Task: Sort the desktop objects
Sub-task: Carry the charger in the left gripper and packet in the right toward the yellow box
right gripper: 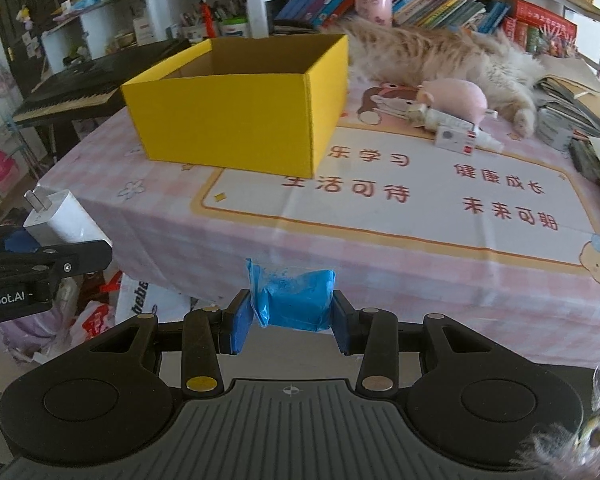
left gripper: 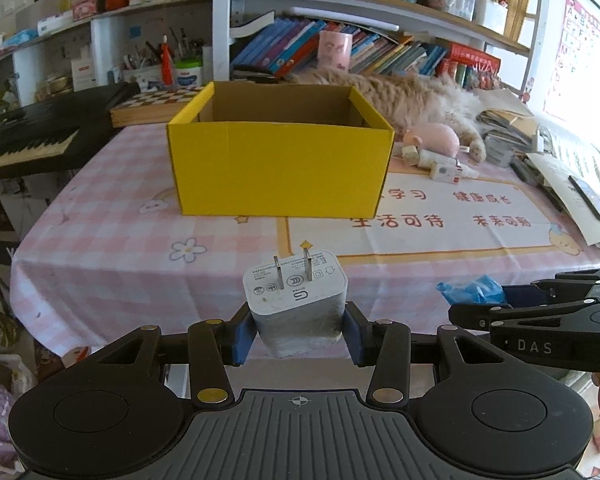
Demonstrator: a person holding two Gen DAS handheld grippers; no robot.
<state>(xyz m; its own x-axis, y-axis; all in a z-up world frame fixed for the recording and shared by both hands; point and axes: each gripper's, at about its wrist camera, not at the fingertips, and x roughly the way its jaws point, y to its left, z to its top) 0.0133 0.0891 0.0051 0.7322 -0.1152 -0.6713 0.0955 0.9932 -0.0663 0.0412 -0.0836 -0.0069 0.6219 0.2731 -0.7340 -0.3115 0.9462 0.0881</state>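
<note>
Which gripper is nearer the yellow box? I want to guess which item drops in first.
Roughly equal, perhaps the left. The left gripper, holding the charger, faces the yellow box head-on; the right gripper, holding the blue packet, sits off toward its right corner.

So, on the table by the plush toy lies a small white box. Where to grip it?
Grip the white box across its short sides, coming from above: it lies flat on the tablecloth. The tubes crowd its far side.
</note>
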